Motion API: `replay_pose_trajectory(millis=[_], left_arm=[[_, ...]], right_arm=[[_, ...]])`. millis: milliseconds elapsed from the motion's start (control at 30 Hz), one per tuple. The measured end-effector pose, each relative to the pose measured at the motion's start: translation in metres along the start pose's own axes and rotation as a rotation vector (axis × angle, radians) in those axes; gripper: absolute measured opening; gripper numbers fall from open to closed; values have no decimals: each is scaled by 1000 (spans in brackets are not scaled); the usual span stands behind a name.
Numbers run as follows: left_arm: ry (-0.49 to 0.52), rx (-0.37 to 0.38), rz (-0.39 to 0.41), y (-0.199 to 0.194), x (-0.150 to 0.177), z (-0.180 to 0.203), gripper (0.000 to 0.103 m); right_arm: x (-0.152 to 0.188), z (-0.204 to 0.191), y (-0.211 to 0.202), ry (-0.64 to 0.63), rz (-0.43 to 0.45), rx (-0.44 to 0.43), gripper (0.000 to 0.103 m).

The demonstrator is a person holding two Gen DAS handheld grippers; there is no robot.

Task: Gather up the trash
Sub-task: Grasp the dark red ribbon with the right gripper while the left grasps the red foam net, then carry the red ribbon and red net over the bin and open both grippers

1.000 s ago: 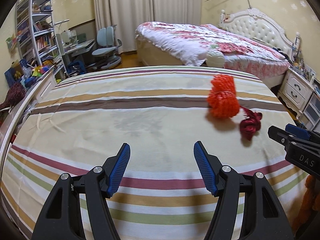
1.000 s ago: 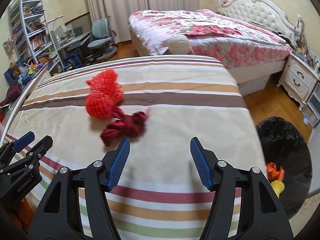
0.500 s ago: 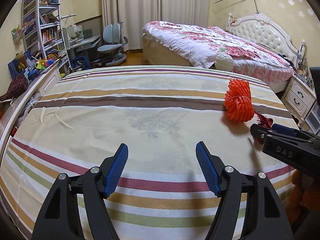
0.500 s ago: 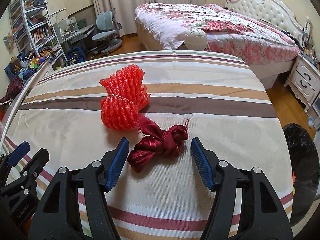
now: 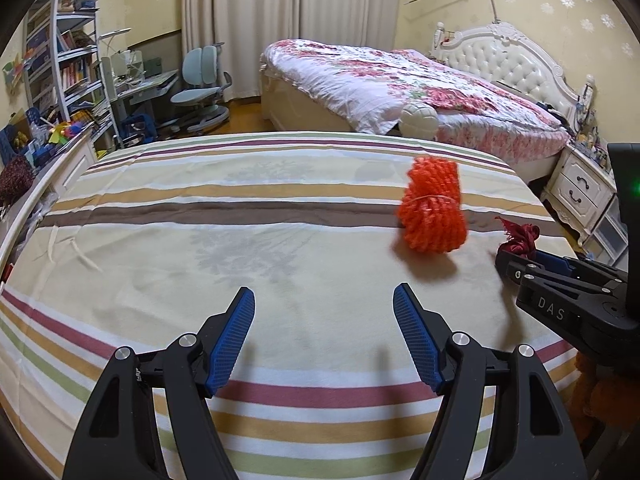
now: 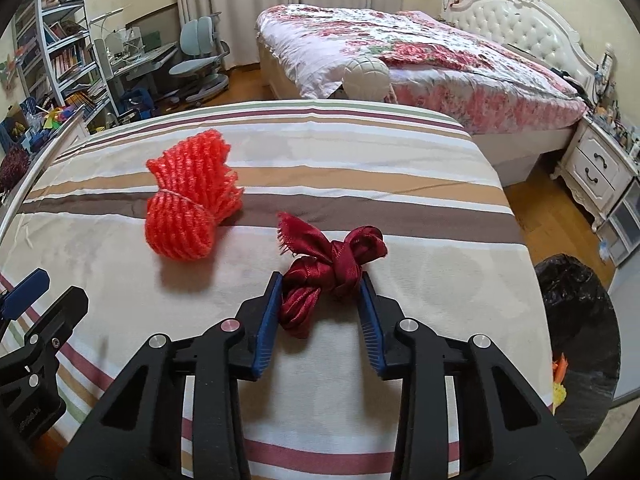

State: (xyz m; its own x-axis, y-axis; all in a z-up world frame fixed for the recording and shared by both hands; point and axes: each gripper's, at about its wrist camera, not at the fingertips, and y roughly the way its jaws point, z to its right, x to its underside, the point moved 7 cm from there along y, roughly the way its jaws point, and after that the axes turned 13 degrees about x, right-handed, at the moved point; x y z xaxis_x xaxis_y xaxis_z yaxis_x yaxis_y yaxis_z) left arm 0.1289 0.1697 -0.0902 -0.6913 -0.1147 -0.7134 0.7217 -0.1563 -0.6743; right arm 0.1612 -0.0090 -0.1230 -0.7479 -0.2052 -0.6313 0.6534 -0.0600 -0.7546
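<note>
The right gripper (image 6: 320,300) sat low in the centre of the right wrist view with its jaws, which had just been closing, drawn narrow around the knotted dark red ribbon (image 6: 332,266), both blue pads touching its sides, so it looked like a grip taken for lifting. The ribbon lay on the striped bedcover (image 6: 420,280), its frayed end pointing toward the orange mesh bundle (image 6: 190,208) just beside it at centre left, likely the next piece to collect. The left gripper (image 5: 324,336) hovered over bare cover at the bottom of its own view, fingers wide and holding nothing, probably waiting its turn; the mesh bundle (image 5: 434,210) lay at right of centre there. At the lower right edge of the right wrist view stood a bin lined with a black bag (image 6: 576,320), and some orange and yellow scraps (image 6: 559,380) showed inside it, though what they were I could not tell.
</note>
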Motion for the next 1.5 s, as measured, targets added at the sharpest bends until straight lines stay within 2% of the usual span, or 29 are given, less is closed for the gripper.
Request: replay_pose_trajectory(millis=[233,433,733,767,867,900,1100,1500], left_arm=[[47,42,-16,21,-9,33,71],[72,54,-33,41,-20,51,71],[26,56,-69,65,-35,46,71],[18,60,-73,67,-35,45,69],[14,72,-96,71,-34,45,49],[17,76,-105,72,-32,45,46],[55,78,-82,65,-31,52,41],[75,99,-59,40,-14,67,41]], right_arm=[[-6,31,13,38,-11,23,36],[-9,37,18,38,-8,17,36],[-15,37,23,27,-3,2,36],[-15,37,23,26,-3,-1,36],[-14,37,22,27,-1,-5,36],[-14,37,22,28,-2,-7,36],[-13,37,21,28,1,-6,36],[6,33,-10,25,26,-20,36]])
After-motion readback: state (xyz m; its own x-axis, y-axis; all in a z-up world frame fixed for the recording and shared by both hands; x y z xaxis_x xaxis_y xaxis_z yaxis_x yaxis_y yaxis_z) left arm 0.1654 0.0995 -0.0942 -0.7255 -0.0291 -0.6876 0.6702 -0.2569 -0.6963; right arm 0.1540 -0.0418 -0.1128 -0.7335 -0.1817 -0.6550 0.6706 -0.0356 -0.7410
